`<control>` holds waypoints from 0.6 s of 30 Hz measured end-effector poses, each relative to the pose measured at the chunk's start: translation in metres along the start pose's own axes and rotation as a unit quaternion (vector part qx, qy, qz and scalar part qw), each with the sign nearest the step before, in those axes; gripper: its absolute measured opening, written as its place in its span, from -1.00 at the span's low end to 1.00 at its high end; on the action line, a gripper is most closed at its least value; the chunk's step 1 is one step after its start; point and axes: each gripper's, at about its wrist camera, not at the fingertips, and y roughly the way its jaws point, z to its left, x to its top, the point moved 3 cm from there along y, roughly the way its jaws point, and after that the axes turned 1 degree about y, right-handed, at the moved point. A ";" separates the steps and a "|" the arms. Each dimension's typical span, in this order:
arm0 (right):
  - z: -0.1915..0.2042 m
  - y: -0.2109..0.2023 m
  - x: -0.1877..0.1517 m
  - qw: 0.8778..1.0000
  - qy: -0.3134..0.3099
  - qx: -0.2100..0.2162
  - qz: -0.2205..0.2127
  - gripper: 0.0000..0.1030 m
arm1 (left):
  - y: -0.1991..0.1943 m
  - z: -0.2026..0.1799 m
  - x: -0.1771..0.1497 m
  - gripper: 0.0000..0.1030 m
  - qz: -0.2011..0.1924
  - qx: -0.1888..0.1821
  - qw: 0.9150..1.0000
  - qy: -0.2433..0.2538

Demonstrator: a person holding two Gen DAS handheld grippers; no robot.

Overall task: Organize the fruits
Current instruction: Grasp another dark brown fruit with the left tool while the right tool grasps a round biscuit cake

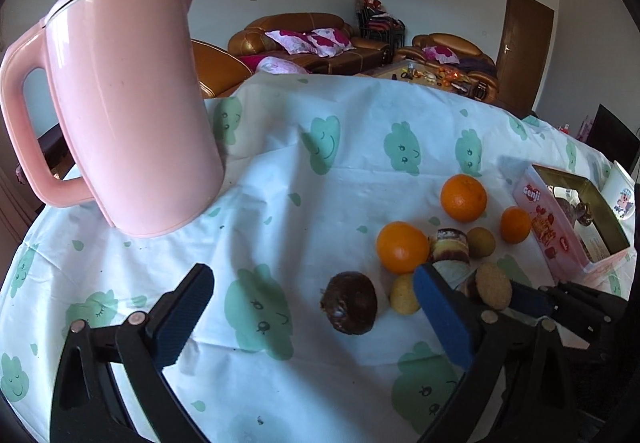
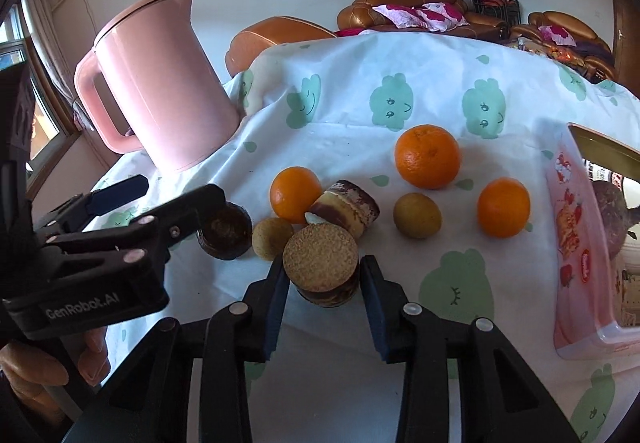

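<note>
— Between the right gripper [image 2: 324, 283] pads: a round, grainy-topped sandwich cake [image 2: 322, 263], pinched, flat face up!

— And the left gripper [image 2: 160, 199]?

— Spread wide, empty, over a dark chocolate cake [image 1: 350, 301].

— Fruit?

— Three smooth round oranges [image 2: 427, 157] farther back on the cloud-print cloth [image 2: 340, 123], beside the pink tin [image 2: 576, 243].

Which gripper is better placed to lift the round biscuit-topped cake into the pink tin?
The right. The right gripper has its fingers either side of the biscuit-topped cake, and the pink tin lies on its side of the table. The left gripper stands open over the chocolate cake, farther from the tin.
</note>
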 end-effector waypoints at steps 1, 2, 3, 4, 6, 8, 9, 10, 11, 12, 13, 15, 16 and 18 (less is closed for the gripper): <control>-0.001 -0.008 -0.002 1.000 -0.006 -0.005 -0.009 -0.26 | 0.001 -0.003 -0.001 0.89 0.003 -0.002 1.000 0.005; -0.003 -0.015 -0.004 1.000 -0.012 -0.008 -0.017 -0.26 | 0.003 -0.005 -0.002 0.86 0.005 -0.003 1.000 0.010; -0.005 -0.022 -0.006 0.999 -0.018 -0.009 -0.026 -0.25 | 0.005 -0.007 -0.003 0.82 0.009 -0.003 1.000 0.013; -0.007 -0.028 -0.009 0.999 -0.025 -0.013 -0.035 -0.25 | 0.008 -0.008 -0.004 0.75 0.014 -0.004 1.000 0.015; -0.012 -0.038 -0.011 0.998 -0.029 -0.018 -0.048 -0.27 | 0.014 -0.008 -0.008 0.61 0.028 -0.006 1.000 0.014; -0.017 -0.043 -0.011 0.998 -0.030 -0.024 -0.056 -0.27 | 0.020 -0.006 -0.011 0.47 0.040 -0.008 0.999 0.009; -0.019 -0.044 -0.010 0.998 -0.029 -0.026 -0.058 -0.27 | 0.023 -0.004 -0.012 0.40 0.046 -0.007 0.999 0.006; -0.020 -0.044 -0.010 0.998 -0.027 -0.024 -0.057 -0.27 | 0.026 -0.003 -0.014 0.32 0.053 -0.006 0.999 0.004; -0.021 -0.044 -0.010 0.998 -0.025 -0.022 -0.055 -0.27 | 0.030 -0.002 -0.016 0.29 0.060 -0.004 0.998 0.002; -0.021 -0.042 -0.010 0.998 -0.025 -0.020 -0.050 -0.27 | 0.033 -0.003 -0.017 0.28 0.064 -0.003 0.998 0.002; -0.021 -0.040 -0.010 0.999 -0.025 -0.019 -0.045 -0.27 | 0.035 -0.004 -0.018 0.28 0.066 -0.001 0.998 0.004; -0.022 -0.037 -0.011 0.999 -0.020 -0.013 -0.036 -0.27 | 0.034 -0.004 -0.019 0.21 0.063 -0.002 0.998 0.005; -0.023 -0.035 -0.012 0.999 -0.017 -0.008 -0.030 -0.27 | 0.034 -0.004 -0.019 0.01 0.061 -0.003 0.998 0.003; -0.025 -0.034 -0.014 1.000 -0.012 0.009 -0.020 -0.27 | 0.033 0.000 -0.019 -0.24 0.057 -0.003 0.998 -0.006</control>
